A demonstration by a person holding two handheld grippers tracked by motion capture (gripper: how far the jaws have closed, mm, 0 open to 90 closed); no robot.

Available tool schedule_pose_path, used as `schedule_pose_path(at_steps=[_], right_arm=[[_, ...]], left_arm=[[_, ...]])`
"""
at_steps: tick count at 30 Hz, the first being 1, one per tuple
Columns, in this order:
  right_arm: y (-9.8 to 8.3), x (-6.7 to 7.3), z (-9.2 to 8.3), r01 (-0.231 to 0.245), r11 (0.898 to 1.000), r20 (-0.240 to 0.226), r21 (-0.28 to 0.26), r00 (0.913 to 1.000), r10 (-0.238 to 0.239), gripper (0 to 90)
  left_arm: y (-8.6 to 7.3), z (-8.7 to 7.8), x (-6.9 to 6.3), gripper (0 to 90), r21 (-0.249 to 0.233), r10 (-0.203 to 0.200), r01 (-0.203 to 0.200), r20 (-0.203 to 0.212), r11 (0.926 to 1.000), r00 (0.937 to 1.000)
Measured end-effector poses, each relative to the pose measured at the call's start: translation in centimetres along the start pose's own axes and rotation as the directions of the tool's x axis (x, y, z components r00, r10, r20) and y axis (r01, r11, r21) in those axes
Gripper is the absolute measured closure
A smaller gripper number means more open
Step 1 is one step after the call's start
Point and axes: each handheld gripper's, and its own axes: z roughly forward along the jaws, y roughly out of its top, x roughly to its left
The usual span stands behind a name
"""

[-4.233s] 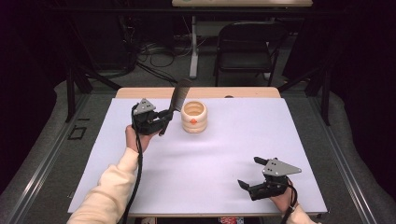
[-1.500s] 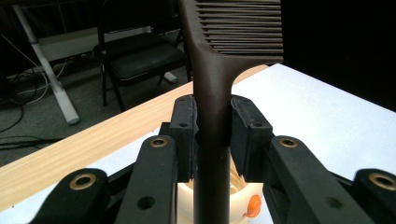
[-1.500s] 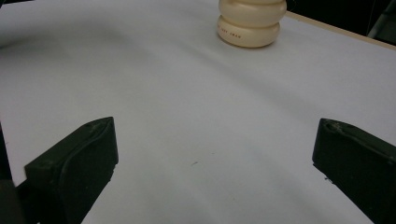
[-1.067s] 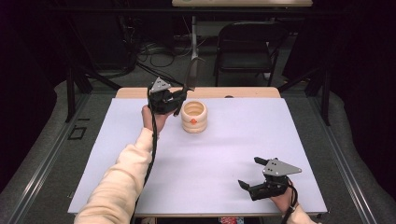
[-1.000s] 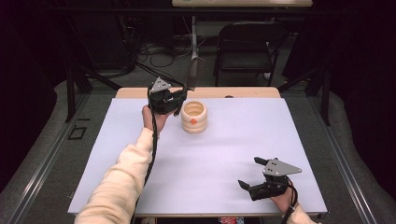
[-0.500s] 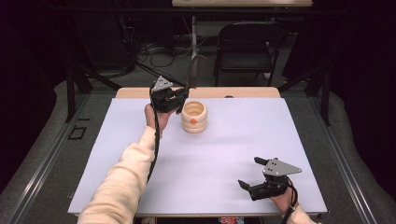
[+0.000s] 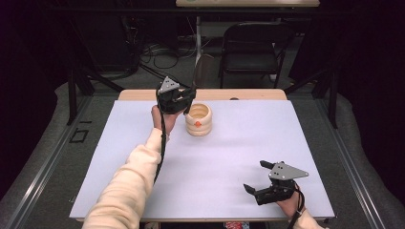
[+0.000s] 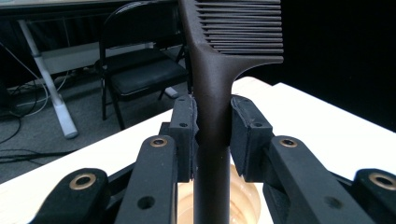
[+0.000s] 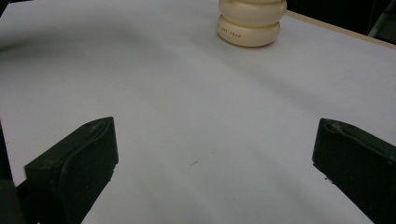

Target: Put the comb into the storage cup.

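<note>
While the left gripper (image 8: 212, 128) clamps the comb (image 8: 219, 70) upright above the cup (image 7: 198, 119), the right gripper (image 9: 210, 154) rests wide open; next, probably lower the comb's handle into the cup.

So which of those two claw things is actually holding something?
The left gripper, raised above the cream holder, clamps a dark comb; the right gripper is open.
</note>
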Motion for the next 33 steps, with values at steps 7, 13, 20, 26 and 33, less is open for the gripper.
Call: schedule_pose_path(at_steps=[7,13,20,26,33], right_arm=[[0.0,0.0,0.0,0.001,1.000,0.000,-0.001,1.0000,-0.001,0.0],[0.0,0.0,0.0,0.000,1.000,0.000,0.000,1.0000,0.000,0.0],[0.0,0.0,0.0,-0.001,1.000,0.000,0.001,1.0000,0.001,0.0],[0.0,0.0,0.0,-0.001,1.000,-0.001,0.001,1.0000,0.001,0.0],[0.0,0.0,0.0,0.000,1.000,-0.001,0.000,1.0000,0.000,0.0]], left_arm=[[-0.1,0.6,-0.1,71.9,-0.015,-0.012,0.012,-0.001,0.9998,0.9999],[-0.3,1.0,0.0,72.0,-0.023,-0.016,0.016,-0.004,0.9996,0.9999],[-0.3,1.3,-0.1,72.0,-0.037,-0.024,0.023,-0.007,0.9991,0.9997],[-0.5,1.7,-0.2,71.9,-0.046,-0.031,0.031,-0.007,0.9985,0.9995],[-0.7,2.1,-0.2,72.0,-0.050,-0.037,0.036,-0.008,0.9981,0.9993]])
